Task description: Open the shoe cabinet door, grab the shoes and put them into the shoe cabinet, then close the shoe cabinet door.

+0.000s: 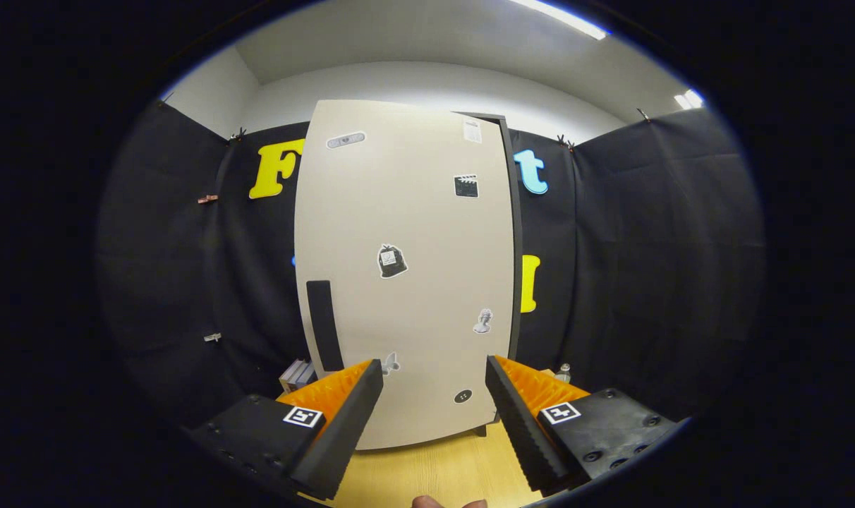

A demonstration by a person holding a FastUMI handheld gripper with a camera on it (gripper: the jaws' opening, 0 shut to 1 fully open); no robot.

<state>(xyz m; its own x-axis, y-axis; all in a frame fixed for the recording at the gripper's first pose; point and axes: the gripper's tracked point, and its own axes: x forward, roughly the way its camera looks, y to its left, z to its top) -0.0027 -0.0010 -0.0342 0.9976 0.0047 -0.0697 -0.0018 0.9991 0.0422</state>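
Note:
A tall beige shoe cabinet (pixel 406 233) stands on the wooden floor ahead of me, its door flush against the dark frame that shows along the right side. A black vertical handle (pixel 324 326) sits low on the door's left edge, just above and beyond my left finger. Several small stickers dot the door. My gripper (pixel 434 377) is open, with nothing between its fingers and the cabinet's lower front framed in the gap. A fingertip of the holding hand (pixel 427 502) shows at the bottom.
Black cloth walls surround the cabinet on both sides. Some light-coloured items (pixel 297 374) lie on the floor left of the cabinet's foot, and a small bottle-like thing (pixel 564 371) stands to its right. Wooden floor (pixel 434 473) stretches between me and the cabinet.

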